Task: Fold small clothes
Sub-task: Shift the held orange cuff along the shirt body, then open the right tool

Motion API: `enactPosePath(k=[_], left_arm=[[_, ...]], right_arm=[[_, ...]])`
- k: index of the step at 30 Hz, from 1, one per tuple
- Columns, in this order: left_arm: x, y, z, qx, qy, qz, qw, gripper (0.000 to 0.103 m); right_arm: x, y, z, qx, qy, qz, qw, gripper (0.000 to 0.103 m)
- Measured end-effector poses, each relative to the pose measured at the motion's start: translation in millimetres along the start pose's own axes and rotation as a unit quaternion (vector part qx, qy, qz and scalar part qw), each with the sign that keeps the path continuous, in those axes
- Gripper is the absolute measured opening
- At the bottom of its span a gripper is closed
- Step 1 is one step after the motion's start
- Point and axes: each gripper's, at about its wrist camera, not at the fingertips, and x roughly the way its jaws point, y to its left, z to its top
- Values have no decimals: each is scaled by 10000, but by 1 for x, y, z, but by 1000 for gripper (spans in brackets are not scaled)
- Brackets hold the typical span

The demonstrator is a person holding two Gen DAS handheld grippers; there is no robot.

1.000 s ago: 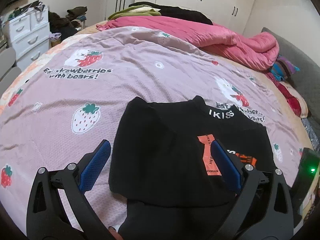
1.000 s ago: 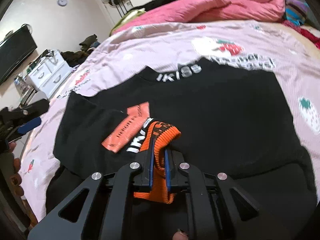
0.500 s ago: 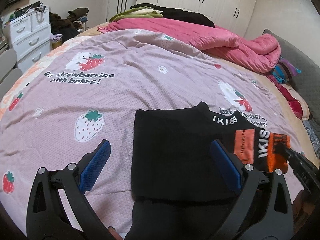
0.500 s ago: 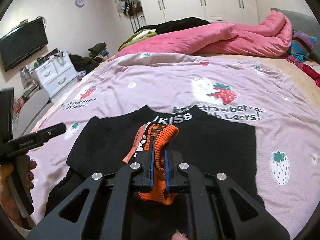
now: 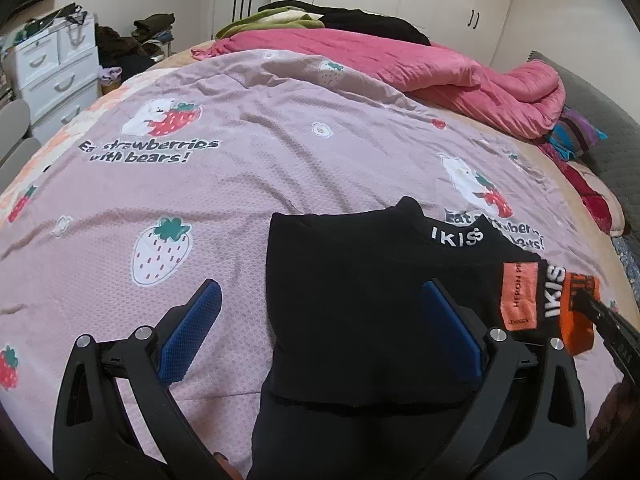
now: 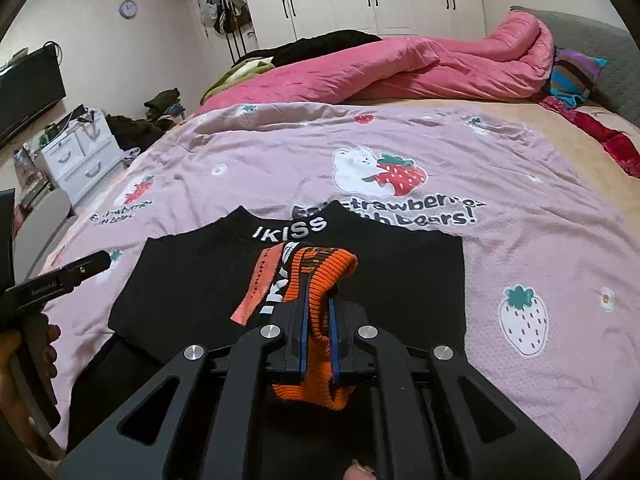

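A: Right wrist view: the small black knit sweater (image 6: 360,276) lies flat on the lilac strawberry-print bedspread (image 6: 520,240), its white-lettered collar (image 6: 292,230) pointing to 12 o'clock, long axis running 6 to 12.

B: And the tools?

A: The right gripper (image 6: 318,320) is clenched on the orange ribbed sleeve cuff (image 6: 320,276), lifted over the sweater's middle. The left gripper (image 5: 316,320), at 9 o'clock, gapes empty over the sweater's left edge.
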Motion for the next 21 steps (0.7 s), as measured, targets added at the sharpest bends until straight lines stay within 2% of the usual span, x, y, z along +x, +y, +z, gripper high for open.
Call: enactPosePath(k=[8,12,15,21], left_arm=[[7,5,1,-143,-48,-118,9998,93],[13,2,0,-112,47,-238,9996,86],[16,-8,-4,23,88,-340,9994,85],[27,-30,-10,353,247,-572,9974,71]], right_arm=[[0,-11,-2,106,79,-76,9999,7],[0,-15,-4,158,121,-94,9998,7],[1,-18,-6,206,177,-90,9996,7],[6,-26,-9,339,280,-157,9989,7]])
